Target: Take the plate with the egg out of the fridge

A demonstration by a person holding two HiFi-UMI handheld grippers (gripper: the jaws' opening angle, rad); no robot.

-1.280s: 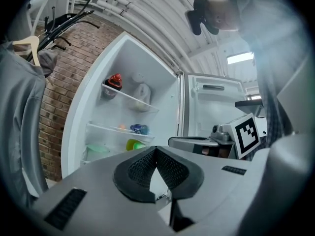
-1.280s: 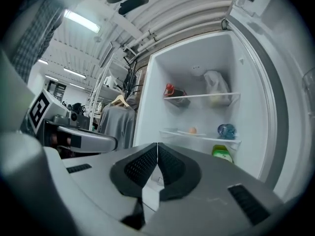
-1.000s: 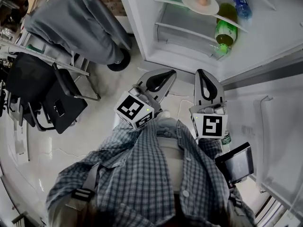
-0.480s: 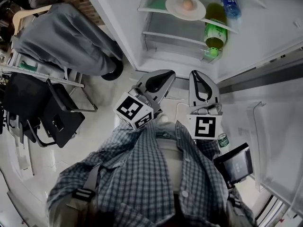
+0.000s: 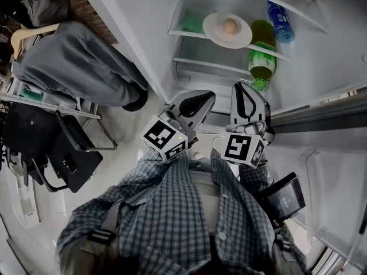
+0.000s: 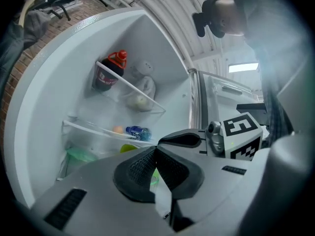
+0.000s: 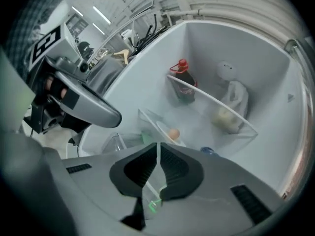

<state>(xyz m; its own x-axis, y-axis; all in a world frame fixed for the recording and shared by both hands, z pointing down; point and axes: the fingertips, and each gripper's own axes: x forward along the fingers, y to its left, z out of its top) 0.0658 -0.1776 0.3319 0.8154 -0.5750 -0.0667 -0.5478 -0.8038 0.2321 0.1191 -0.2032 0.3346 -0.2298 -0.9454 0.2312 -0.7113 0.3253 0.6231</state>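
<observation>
**A:** What is shown from the head?

**B:** The fridge point(image 5: 123, 27) is seen open. The plate point(image 5: 213, 28) is set on a middle shelf point(image 5: 186, 34), and the egg point(image 5: 230, 26) is laid on it. A green bottle point(image 5: 261, 61) and a blue bottle point(image 5: 279, 22) are placed just to the plate's right. The left claw point(image 5: 195, 103) and the right claw point(image 5: 246, 105) are held side by side below the shelf, well apart from the plate. A checked shirt point(image 5: 172, 216) is seen under them.

**A:** And from the left gripper view?

**B:** The left claw point(image 6: 156, 151) is pressed together, and nothing is pinched in it. Beyond it the egg point(image 6: 118, 130) is made out on the shelf, with the blue bottle point(image 6: 138, 132) just beside it. The plate itself cannot be made out there. A dark bottle point(image 6: 108, 73) with a red cap is stood on the shelf above, near a bag point(image 6: 140, 90). The right claw's marker cube point(image 6: 242, 132) is seen at the right.

**A:** And from the right gripper view?

**B:** The right claw point(image 7: 157, 154) is likewise pressed together and nothing is held in it. The plate point(image 7: 162, 128) with the egg point(image 7: 173, 133) is seen past its tips, inside the fridge and untouched. The dark bottle point(image 7: 184, 88) and the bag point(image 7: 229, 109) are seen on the upper shelf. The left claw point(image 7: 86, 107) is seen at the left.
</observation>
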